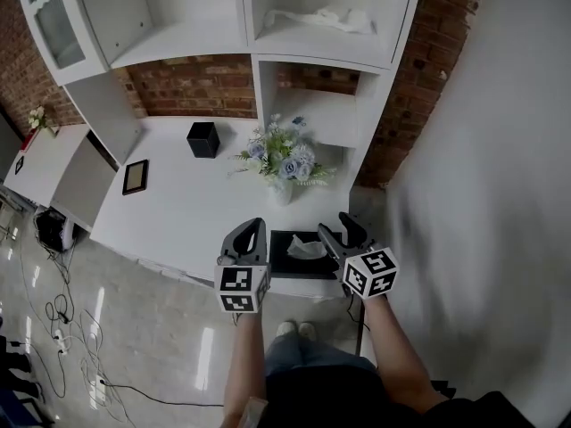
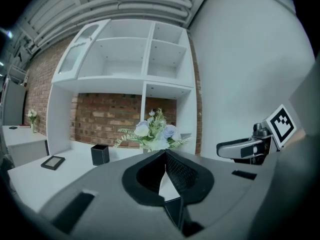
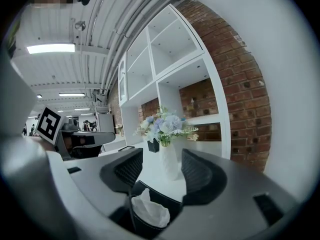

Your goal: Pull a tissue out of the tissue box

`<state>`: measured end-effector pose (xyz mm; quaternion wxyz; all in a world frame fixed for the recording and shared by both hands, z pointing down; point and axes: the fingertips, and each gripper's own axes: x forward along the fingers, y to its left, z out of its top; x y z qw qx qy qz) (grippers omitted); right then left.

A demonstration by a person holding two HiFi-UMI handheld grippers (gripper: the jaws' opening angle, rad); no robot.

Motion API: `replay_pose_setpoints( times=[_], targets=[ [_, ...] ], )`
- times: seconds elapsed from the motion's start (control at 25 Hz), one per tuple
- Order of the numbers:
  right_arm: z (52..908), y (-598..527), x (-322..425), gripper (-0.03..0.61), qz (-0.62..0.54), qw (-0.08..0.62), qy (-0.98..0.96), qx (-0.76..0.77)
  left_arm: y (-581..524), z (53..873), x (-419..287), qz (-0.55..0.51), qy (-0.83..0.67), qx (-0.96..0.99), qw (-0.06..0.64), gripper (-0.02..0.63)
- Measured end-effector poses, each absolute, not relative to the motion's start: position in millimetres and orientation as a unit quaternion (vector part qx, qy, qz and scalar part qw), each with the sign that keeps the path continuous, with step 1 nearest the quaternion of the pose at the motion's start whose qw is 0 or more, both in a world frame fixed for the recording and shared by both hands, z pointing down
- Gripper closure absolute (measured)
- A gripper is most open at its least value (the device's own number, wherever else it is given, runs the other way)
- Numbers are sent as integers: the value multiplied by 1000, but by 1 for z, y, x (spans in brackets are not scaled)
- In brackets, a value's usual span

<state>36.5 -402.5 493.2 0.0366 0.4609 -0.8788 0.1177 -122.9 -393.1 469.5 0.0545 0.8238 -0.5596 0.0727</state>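
A black tissue box (image 1: 287, 263) lies at the white counter's front edge, with a white tissue (image 1: 306, 249) poking up from its opening. My left gripper (image 1: 253, 227) hovers just left of the box, its jaws shut on nothing. On the box's right side my right gripper (image 1: 339, 227) is open. In the right gripper view, the box (image 3: 167, 200) and the tissue (image 3: 148, 210) sit low between the spread jaws of that gripper (image 3: 162, 156), untouched. The left gripper (image 2: 165, 154) shows closed pads meeting at the tip.
A white vase of pale blue and white flowers (image 1: 285, 163) stands just behind the box. A black cube holder (image 1: 203, 139) and a small framed picture (image 1: 135, 176) sit farther left on the counter (image 1: 178, 212). White shelving (image 1: 312, 34) and a brick wall rise behind.
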Motion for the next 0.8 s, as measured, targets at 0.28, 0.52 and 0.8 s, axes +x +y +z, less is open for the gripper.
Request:
replay_pose_setpoints(
  times=[0.28, 0.52, 0.8],
  targets=[
    [501, -418, 21, 341, 85, 128, -910, 386, -409, 463, -111, 63, -543, 835, 60, 604],
    [531, -410, 3, 347, 7, 296, -922, 249, -411, 468, -115, 64, -544, 834, 64, 604],
    [571, -392, -12, 367, -28, 443, -888, 118, -409, 469, -124, 65, -552, 828, 67, 604]
  ],
)
